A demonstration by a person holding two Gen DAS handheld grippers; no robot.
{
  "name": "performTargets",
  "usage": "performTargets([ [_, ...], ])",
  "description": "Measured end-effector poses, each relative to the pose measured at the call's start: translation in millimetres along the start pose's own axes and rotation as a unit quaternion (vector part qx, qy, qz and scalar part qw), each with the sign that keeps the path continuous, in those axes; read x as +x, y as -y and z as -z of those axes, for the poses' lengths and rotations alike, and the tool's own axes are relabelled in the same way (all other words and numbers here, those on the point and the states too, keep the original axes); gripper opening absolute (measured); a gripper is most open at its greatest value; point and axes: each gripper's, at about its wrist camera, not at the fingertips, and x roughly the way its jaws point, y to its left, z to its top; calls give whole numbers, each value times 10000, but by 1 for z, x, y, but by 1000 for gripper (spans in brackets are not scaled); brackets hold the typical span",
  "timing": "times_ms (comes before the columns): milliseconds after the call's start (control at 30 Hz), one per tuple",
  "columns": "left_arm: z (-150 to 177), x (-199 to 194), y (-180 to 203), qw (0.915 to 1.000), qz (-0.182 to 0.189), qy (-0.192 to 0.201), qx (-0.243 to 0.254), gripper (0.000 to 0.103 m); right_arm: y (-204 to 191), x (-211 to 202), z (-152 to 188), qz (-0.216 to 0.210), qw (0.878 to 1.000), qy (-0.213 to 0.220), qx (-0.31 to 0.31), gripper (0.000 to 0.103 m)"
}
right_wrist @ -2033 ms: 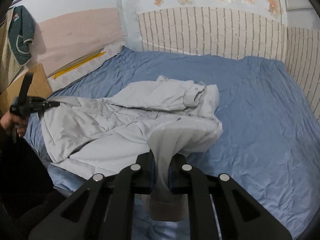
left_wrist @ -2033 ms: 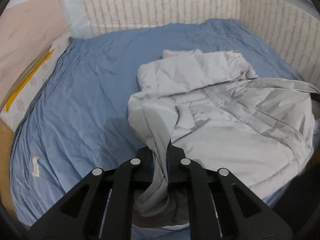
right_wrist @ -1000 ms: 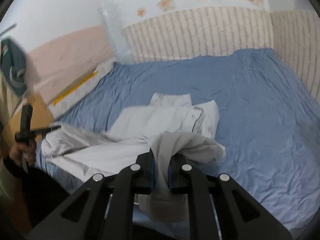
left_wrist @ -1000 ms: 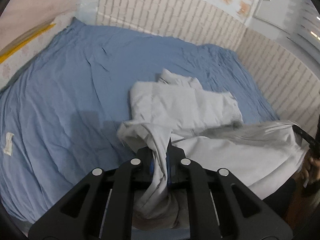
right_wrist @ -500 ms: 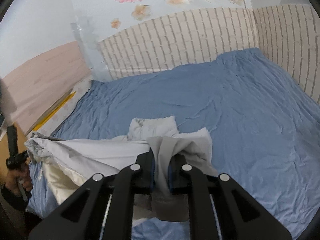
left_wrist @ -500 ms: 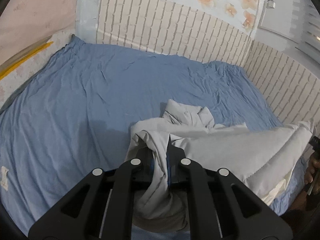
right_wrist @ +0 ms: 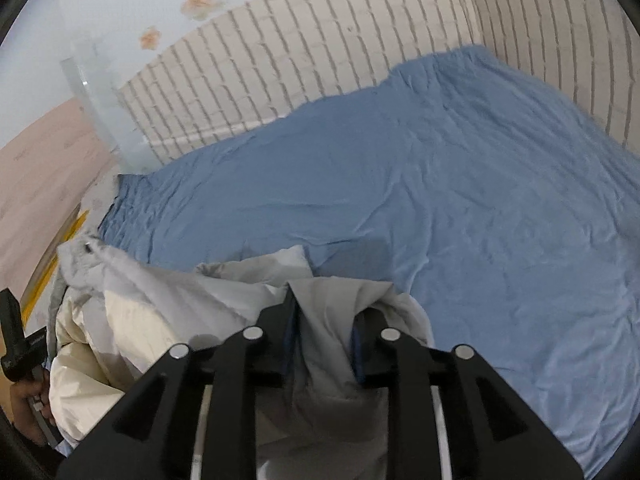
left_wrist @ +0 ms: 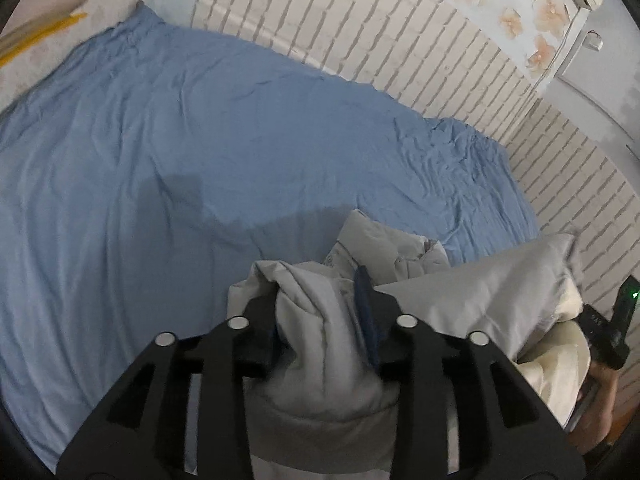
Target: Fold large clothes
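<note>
the pale grey padded jacket (left_wrist: 472, 292) lies bunched at the near edge of the wrinkled blue bedsheet (left_wrist: 200, 140) (cream lining showing). the left gripper (left_wrist: 322, 312) and right gripper (right_wrist: 324, 334) have just been opening, jaws apart, grey cloth loose between each.

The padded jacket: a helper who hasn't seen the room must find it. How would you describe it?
Look at the bed with the blue sheet by the brick-pattern wall. At its near edge lies a bunched pale grey padded jacket with cream lining, the only garment there.
</note>
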Motion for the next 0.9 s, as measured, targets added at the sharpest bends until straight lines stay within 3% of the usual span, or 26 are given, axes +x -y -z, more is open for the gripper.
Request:
performTargets([
  [33, 0, -1, 0, 10000, 28, 43, 15, 43, 1, -3, -1, 18, 10000, 53, 54, 24],
  [67, -4, -10, 1, 9995, -43, 305, 67, 68, 0, -8, -3, 5, 9999, 131, 54, 24],
  [100, -5, -26, 0, 9969, -242, 746, 46, 100, -2, -12, -5, -13, 9999, 157, 30, 25],
  [167, -13, -57, -7, 9886, -325, 1450, -239, 100, -6, -18, -13, -230, 9997, 82, 13, 28],
  [233, -16, -85, -10, 9819, -187, 1797, -566, 100, -4, -28, -17, -497, 9986, 126, 123, 33],
  [333, -9, -115, 16, 9789, -235, 2017, -221, 100, 3, -45, -22, -886, 9946, 223, 488, 59],
  [400, 8, -133, 49, 9747, -435, 2155, 397, 100, 8, -65, -26, -1209, 9883, 529, 767, 93],
  [467, 28, -143, 74, 9704, -574, 2211, 778, 100, 13, -93, -29, -1266, 9813, 1145, 886, 100],
  [567, 70, -142, 101, 9689, -654, 2186, 953, 100, 13, -146, -25, -1150, 9692, 2073, 672, 101],
  [633, 104, -127, 114, 9710, -626, 1997, 1155, 100, 2, -160, -6, -1034, 9673, 2288, 353, 101],
  [700, 142, -96, 125, 9699, -1069, 1624, 1464, 100, -17, -154, 24, -953, 9739, 2051, -195, 101],
  [767, 165, -63, 129, 9735, -1071, 1263, 1579, 100, -49, -121, 71, -460, 9828, 1500, -971, 101],
  [833, 169, -33, 130, 9795, -1072, 860, 1476, 100, -72, -82, 101, -21, 9851, 839, -1499, 101],
  [900, 158, -16, 130, 9819, -1054, 840, 1328, 100, -90, -57, 116, 7, 9804, 591, -1880, 101],
])
